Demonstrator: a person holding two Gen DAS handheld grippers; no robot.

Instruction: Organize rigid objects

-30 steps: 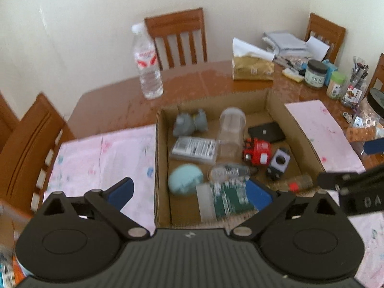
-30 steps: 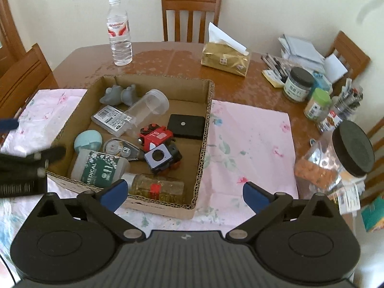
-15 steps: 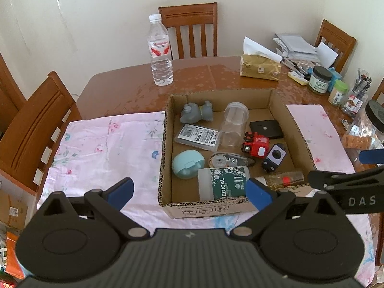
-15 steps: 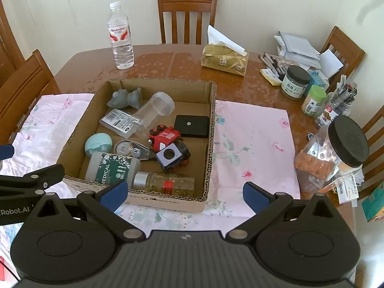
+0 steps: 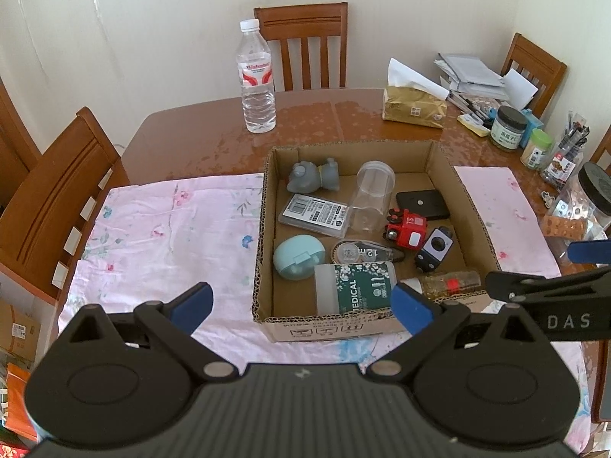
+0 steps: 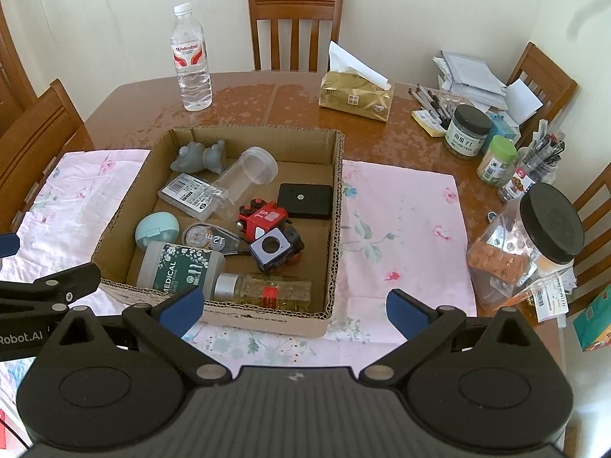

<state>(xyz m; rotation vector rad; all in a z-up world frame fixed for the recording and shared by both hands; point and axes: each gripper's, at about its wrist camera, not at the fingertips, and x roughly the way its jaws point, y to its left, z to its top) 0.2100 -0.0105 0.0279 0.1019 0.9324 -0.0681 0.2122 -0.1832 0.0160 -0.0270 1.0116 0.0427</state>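
An open cardboard box (image 5: 263,229) (image 6: 336,206) sits mid-table on pink floral cloths. It holds several small items: a grey toy (image 5: 313,177), a clear jar (image 5: 370,194), a red toy train (image 5: 406,229), a black case (image 5: 422,204), a mint case (image 5: 299,257), a green "MEDICAL" bottle (image 5: 353,288) and a glitter bottle (image 6: 267,290). My left gripper (image 5: 301,307) is open and empty, above the box's near left corner. My right gripper (image 6: 292,307) is open and empty, above the box's near right corner.
A water bottle (image 5: 257,84) and a gold tissue pack (image 5: 414,108) stand behind the box. Jars, pens and papers (image 6: 467,131) crowd the right side, with a black-lidded plastic jar (image 6: 534,236) at the right edge. Wooden chairs surround the table.
Both grippers have pulled back and up from the box, so more of the table shows. Both stay open and empty. Nothing in the box has moved.
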